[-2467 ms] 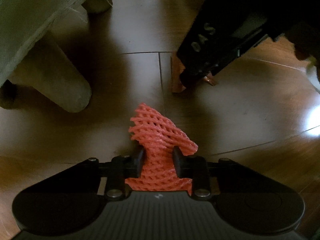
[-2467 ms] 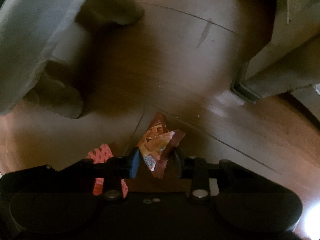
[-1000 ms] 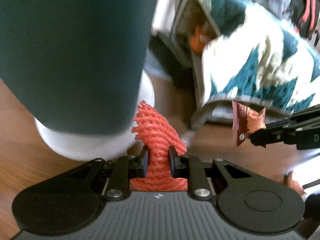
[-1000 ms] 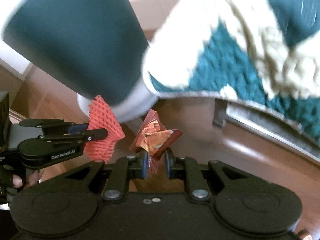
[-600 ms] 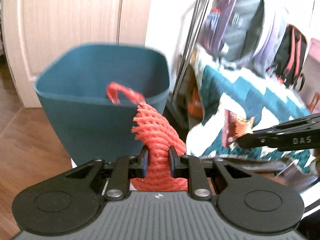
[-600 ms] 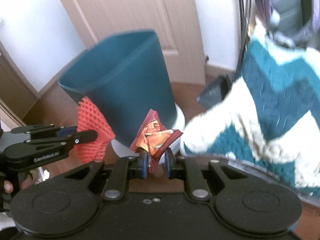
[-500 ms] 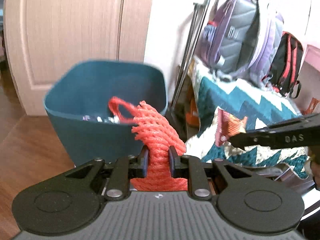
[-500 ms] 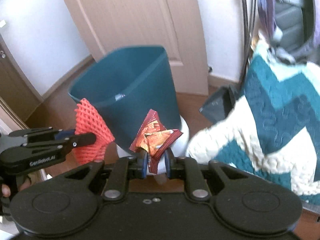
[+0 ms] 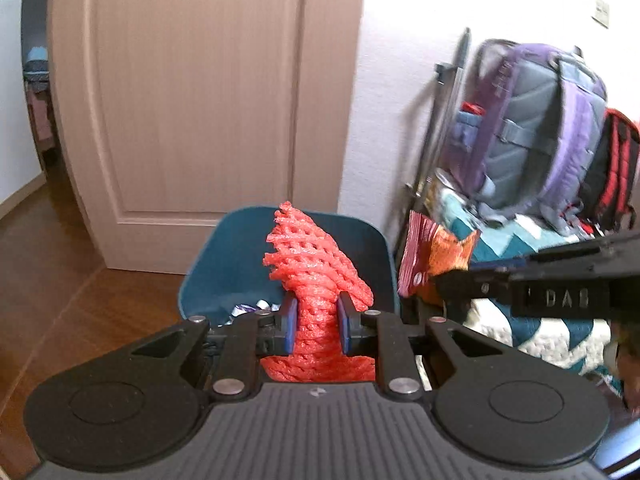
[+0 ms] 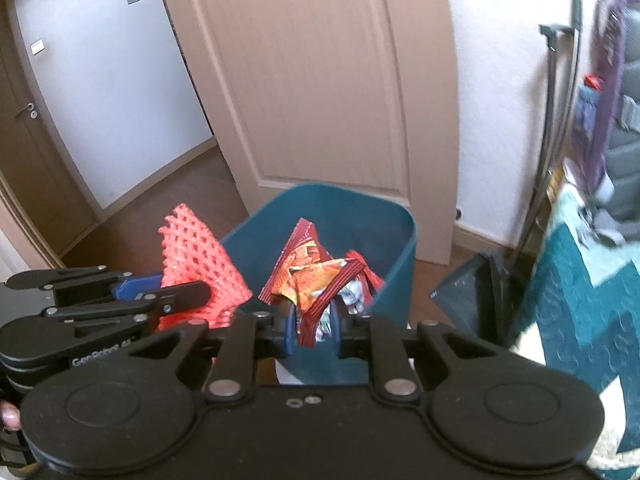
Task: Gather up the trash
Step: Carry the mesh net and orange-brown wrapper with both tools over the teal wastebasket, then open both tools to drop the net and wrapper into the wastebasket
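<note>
Status: both pieces of trash are picked up; neither has been released.

The left gripper (image 9: 316, 322) is clamped on a red foam net (image 9: 316, 264), its pads pinching the net's lower part while the upper part fans out above them. In the left wrist view the net appears in front of the open mouth of the teal bin (image 9: 208, 280), which stands on the wooden floor (image 9: 52, 280) before a closed door (image 9: 192, 92).

The right gripper (image 10: 314, 326) is clamped on a crumpled red-and-orange snack wrapper (image 10: 308, 272). In the right wrist view the wrapper appears over the bin's opening, with the bin's far rim (image 10: 352, 194) behind it.

Wrappers already lie inside the bin (image 10: 352, 292), so some collection appears done.

Remaining, as judged: bring each item fully over the opening, open the jaws and drop it. Whether further trash remains on the floor cannot be told.
</note>
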